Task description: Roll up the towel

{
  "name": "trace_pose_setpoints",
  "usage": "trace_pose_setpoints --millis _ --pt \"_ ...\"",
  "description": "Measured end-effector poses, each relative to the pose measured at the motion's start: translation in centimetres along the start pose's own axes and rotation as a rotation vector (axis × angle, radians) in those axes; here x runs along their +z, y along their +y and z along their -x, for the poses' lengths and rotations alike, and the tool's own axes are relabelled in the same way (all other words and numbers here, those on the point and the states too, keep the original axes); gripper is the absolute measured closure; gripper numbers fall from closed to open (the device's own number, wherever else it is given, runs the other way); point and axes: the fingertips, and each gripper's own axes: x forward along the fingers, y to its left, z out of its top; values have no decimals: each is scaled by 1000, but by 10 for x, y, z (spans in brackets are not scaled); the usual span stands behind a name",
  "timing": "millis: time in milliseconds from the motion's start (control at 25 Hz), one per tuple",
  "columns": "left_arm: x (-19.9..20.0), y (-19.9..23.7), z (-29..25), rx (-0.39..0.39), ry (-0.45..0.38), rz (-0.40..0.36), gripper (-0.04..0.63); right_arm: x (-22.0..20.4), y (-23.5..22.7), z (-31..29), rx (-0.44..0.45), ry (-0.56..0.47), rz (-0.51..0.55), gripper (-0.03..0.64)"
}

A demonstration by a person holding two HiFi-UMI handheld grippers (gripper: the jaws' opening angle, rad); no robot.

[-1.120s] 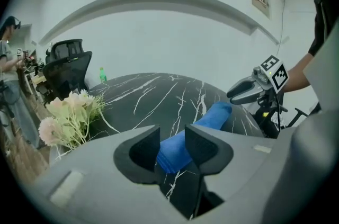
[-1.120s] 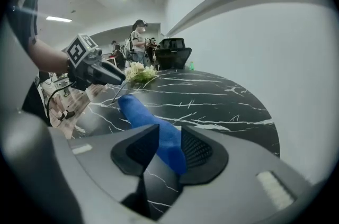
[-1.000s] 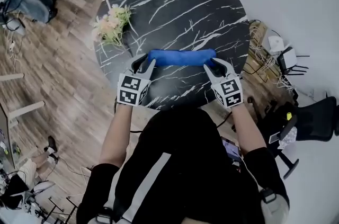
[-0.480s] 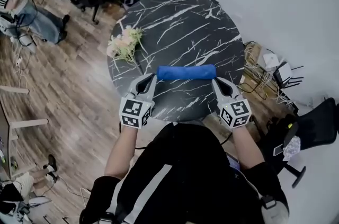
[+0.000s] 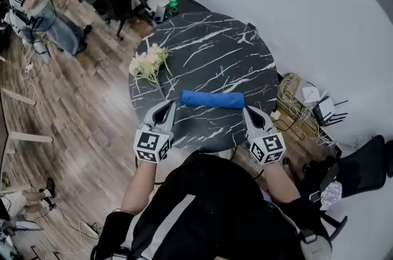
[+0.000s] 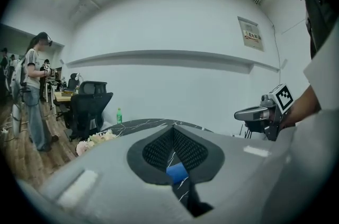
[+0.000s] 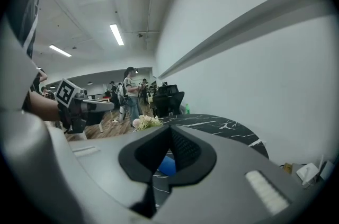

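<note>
Towel (image 5: pixel 212 99): blue, rolled, lying on bench (image 5: pixel 202 50) (flowers (image 5: pixel 147 63) at its 10 o'clock).
Left hand-held gripper (image 5: pixel 168 107): at towel's 7 o'clock, jaws together, empty, clear of it.
Right hand-held gripper (image 5: pixel 249 112): at 5 o'clock, jaws just closed together, empty.

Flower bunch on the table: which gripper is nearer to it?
Left. The left gripper is near the blue towel roll's left end, the side where the flower bunch lies; the right gripper is near the roll's other end, clearly farther.
</note>
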Motion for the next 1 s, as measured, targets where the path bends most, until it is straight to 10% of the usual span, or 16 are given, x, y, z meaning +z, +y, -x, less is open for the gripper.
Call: trace_pose_setpoints --millis 1000 --pt "3 -49 -40 64 0 32 588 8 -53 3 103 -23 25 614"
